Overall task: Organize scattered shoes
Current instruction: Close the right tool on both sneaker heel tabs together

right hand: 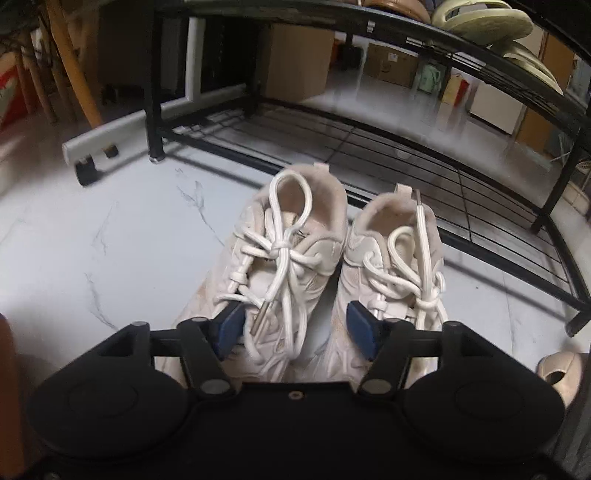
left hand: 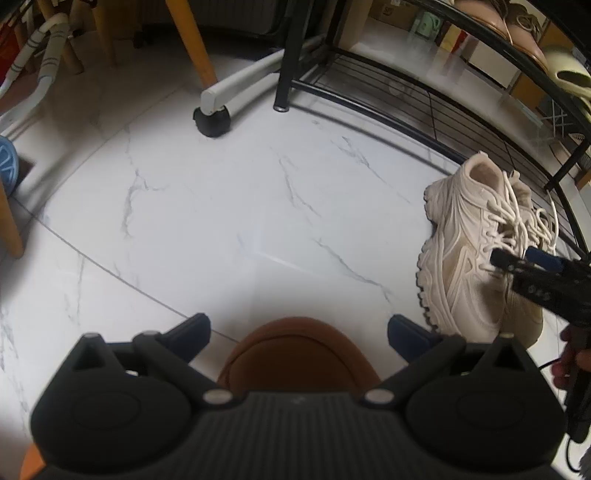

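Observation:
A pair of cream lace-up sneakers stands side by side on the marble floor, heels toward a black wire shoe rack [right hand: 332, 147]. My right gripper [right hand: 297, 325] is down on the pair. One blue pad [right hand: 231, 326] lies against the laces of the left sneaker [right hand: 288, 236], the other against the inner edge of the right sneaker [right hand: 391, 236], with both shoes' inner sides pinched between them. The left wrist view shows the pair [left hand: 465, 229] at the right, with the right gripper [left hand: 515, 255] on top. My left gripper [left hand: 299, 325] hangs open over bare floor, above a rounded brown shape [left hand: 295, 354].
The rack's bottom shelf [left hand: 406, 110] is bare; its upper shelf holds pale green slippers [right hand: 480, 22] and tan shoes [left hand: 491, 22]. A white caster leg [left hand: 214, 122] and a wooden chair leg [left hand: 192, 48] stand left of the rack. A beige shoe [right hand: 561, 369] lies at the right.

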The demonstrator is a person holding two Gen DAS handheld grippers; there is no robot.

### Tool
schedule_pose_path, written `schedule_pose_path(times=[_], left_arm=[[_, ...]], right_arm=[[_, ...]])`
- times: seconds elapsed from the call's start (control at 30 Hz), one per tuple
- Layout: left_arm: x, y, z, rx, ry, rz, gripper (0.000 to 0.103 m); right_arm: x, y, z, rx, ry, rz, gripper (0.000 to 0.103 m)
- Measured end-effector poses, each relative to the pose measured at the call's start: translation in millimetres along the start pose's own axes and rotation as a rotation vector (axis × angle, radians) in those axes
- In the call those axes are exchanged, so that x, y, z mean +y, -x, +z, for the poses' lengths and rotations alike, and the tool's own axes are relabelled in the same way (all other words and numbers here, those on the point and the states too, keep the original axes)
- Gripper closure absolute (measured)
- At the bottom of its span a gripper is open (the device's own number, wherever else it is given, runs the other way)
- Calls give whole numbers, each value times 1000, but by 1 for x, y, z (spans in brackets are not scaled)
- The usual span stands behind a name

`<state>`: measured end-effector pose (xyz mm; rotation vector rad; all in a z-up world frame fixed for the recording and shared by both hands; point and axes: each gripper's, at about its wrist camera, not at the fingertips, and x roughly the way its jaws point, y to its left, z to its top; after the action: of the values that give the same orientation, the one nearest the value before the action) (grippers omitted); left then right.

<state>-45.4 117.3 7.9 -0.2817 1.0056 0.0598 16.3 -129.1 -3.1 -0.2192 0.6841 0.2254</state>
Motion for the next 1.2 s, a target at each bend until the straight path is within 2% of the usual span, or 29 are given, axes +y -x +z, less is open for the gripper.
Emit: schedule_pose_path(times=[0.03, 0.07, 0.13, 0.23, 0.27, 0.37, 0.47, 0.53, 0.73, 0.83, 0.9, 0.93, 1.0, 1.07, 1.1, 1.13, 1.17, 1.2], left_arm=[[0, 0, 0, 0, 3, -1, 1], [1, 0, 0, 0, 6, -2, 1], [1, 0, 0, 1, 10, -4, 1], [0, 0, 0, 4, 6, -5, 1], [0, 0, 0, 3, 3, -4, 1], [-1, 0, 0, -4, -2, 5, 1], [-1, -1, 0, -2, -3, 9, 1], [-1, -2, 0, 2, -5, 9, 1], [1, 0, 1, -3, -1, 1, 1], [2, 0, 1, -4, 2, 0, 1], [2, 1, 1, -5, 3, 1, 1], [2, 1, 1, -6, 4, 1, 1], [1, 0, 1, -9, -1, 6, 1], [0, -2, -1, -11, -9, 11, 1], [-1, -3, -2, -5, -16, 12, 1], [-3, -4, -3, 2, -24, 14, 1], [-3, -4, -3, 5, -28, 13, 1], [-4, -5, -3, 7, -31, 10, 1]], right_arm=[[-5, 11, 1, -32, -7, -5, 19], [-11, 17, 1, -45, -10, -40, 12], [-21, 21, 0, -45, -27, -105, 12], [-41, 12, -6, 11, -102, -181, 14], [-48, 3, -11, 44, -143, -176, 17], [-53, -20, -19, 90, -187, -131, 18], [-44, -35, -24, 127, -139, -140, 26], [-39, -37, -23, 160, -120, -146, 28], [-38, -30, -24, 207, -140, -121, 29], [-37, -25, -25, 213, -140, -105, 25], [-39, -15, -19, 198, -175, -124, 20], [-39, -11, -15, 184, -186, -135, 14], [-37, 22, 6, 40, -208, -174, 11], [-36, 38, 20, -68, -230, -171, 11], [-35, 46, 30, -137, -249, -161, 12], [-35, 38, 39, -135, -269, -124, 17], [-36, 28, 48, -125, -288, -84, 27], [-37, 19, 52, -107, -299, -70, 31]])
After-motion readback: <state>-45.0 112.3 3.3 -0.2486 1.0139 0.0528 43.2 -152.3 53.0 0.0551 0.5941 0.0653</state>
